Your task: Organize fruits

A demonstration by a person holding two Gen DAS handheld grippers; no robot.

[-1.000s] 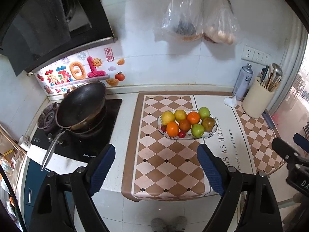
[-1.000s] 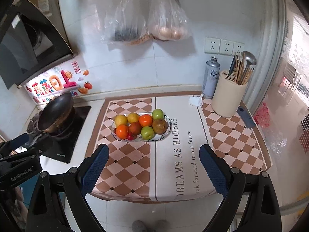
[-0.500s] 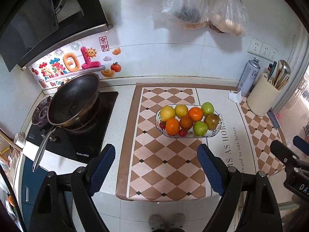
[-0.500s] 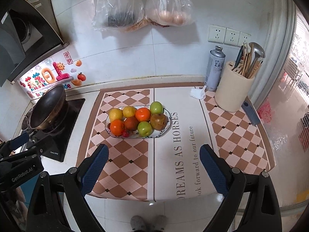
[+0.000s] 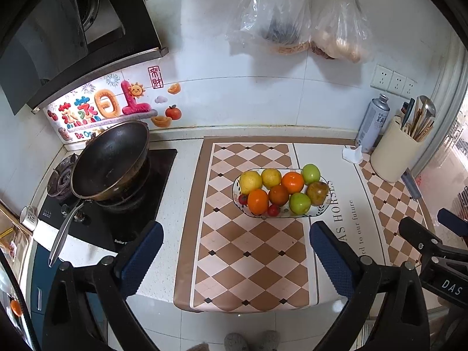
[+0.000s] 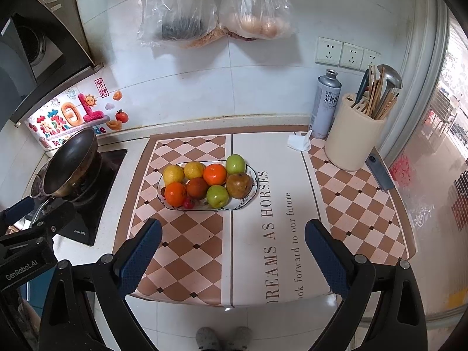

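An oval plate (image 5: 321,209) (image 6: 251,194) stands on the checkered counter mat, heaped with fruit: two lemons (image 5: 250,182), oranges (image 5: 258,201) (image 6: 215,174), green apples (image 5: 299,203) (image 6: 217,196), a brown pear (image 5: 317,193) (image 6: 239,185) and small red fruits (image 5: 273,210). My left gripper (image 5: 235,241) is open and empty, in front of the plate near the counter's front edge. My right gripper (image 6: 233,241) is open and empty, also in front of the plate. Each gripper shows at the edge of the other's view.
A wok (image 5: 111,163) sits on the black stove at the left. A cream utensil holder (image 6: 352,134), a spray can (image 6: 326,103) and a crumpled tissue (image 6: 299,143) stand at the back right. Plastic bags (image 6: 216,8) hang on the wall. The floor lies below the counter edge.
Both grippers have moved closer to the counter and the plate, which looks larger now. Both stay open and empty. The fruit has not moved.
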